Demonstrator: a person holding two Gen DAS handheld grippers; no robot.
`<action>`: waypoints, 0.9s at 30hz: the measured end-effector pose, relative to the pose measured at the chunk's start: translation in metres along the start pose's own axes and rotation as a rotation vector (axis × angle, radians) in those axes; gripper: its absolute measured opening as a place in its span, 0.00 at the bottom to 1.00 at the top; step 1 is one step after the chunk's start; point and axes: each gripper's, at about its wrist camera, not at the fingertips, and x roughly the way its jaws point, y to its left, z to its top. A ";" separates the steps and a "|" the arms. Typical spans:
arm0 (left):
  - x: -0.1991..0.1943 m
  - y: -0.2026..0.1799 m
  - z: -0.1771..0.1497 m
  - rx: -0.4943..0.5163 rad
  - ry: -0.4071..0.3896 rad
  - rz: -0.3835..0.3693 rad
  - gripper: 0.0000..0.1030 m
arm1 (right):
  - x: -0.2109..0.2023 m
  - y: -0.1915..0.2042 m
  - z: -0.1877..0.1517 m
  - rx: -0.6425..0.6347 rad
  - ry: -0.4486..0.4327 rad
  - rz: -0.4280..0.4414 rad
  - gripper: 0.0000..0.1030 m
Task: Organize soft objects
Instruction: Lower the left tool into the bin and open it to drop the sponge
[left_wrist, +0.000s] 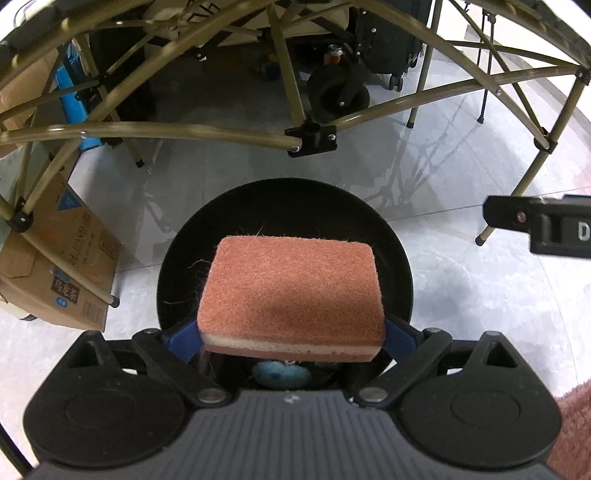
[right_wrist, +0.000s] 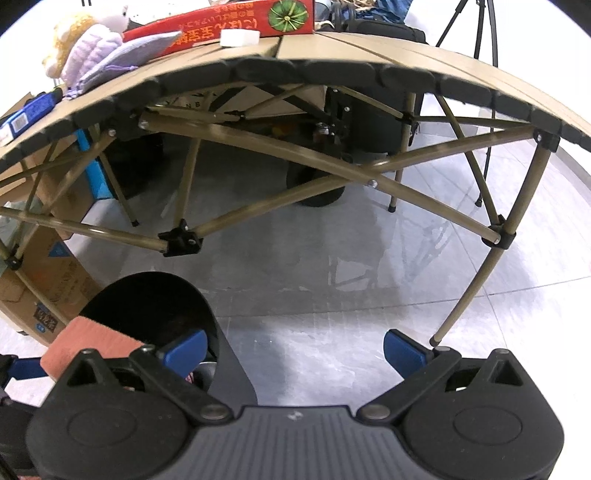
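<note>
The left gripper (left_wrist: 291, 332) is clamped on the sponge (left_wrist: 290, 295) by its two short ends, above the black bin (left_wrist: 397, 266) on the floor — light, squashy, likely to spring back when released. The right gripper (right_wrist: 295, 350) stands apart, empty.

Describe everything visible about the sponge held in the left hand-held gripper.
The sponge is a rectangular block with rounded corners: fuzzy orange-pink scouring faces around a cream foam layer, with a few loose fibres. It lies flat, clamped at its sides between the blue pads of the left hand-held gripper, above the open black bin.
</note>
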 end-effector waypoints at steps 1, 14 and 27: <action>0.003 0.000 0.001 -0.004 0.003 0.000 0.95 | 0.002 0.000 0.000 0.003 0.003 -0.004 0.99; 0.025 0.012 0.004 -0.066 0.041 -0.009 0.97 | 0.011 -0.001 0.000 0.022 0.013 -0.016 0.99; 0.026 0.009 0.004 -0.074 0.054 0.018 1.00 | 0.014 0.000 0.001 0.018 0.016 -0.011 0.99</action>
